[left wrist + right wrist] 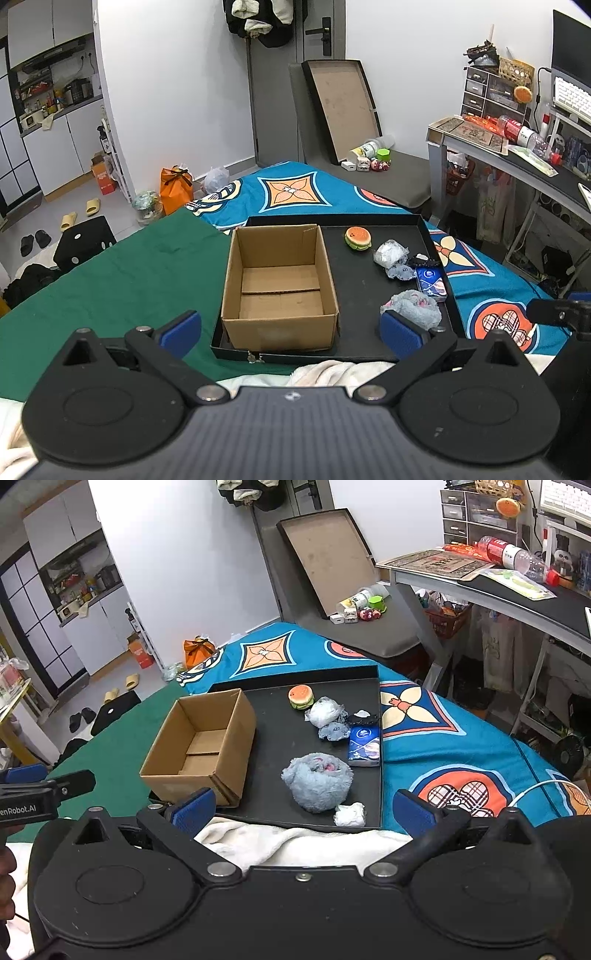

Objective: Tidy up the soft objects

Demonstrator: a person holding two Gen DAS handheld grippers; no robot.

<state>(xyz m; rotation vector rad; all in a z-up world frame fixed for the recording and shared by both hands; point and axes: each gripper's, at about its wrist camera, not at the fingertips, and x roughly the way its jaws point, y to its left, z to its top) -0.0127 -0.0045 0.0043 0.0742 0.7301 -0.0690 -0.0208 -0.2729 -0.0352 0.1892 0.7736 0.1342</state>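
An empty cardboard box (280,288) (201,746) stands on the left of a black tray (362,295) (273,738) on the bed. Right of it lie a burger toy (357,239) (301,696), a crumpled plastic bag (389,252) (325,710), a small grey plush (400,273) (334,732), a blue tissue pack (430,282) (365,746), a fluffy blue plush (415,308) (317,781) and a white wad (350,814). My left gripper (290,330) is open, before the box. My right gripper (304,810) is open, just short of the fluffy plush.
The tray rests on a green cloth (110,280) and a blue patterned blanket (295,188) (461,746). A white fluffy towel (295,842) lies at the tray's near edge. A desk (517,158) stands at the right, and a black stool (83,242) at the left.
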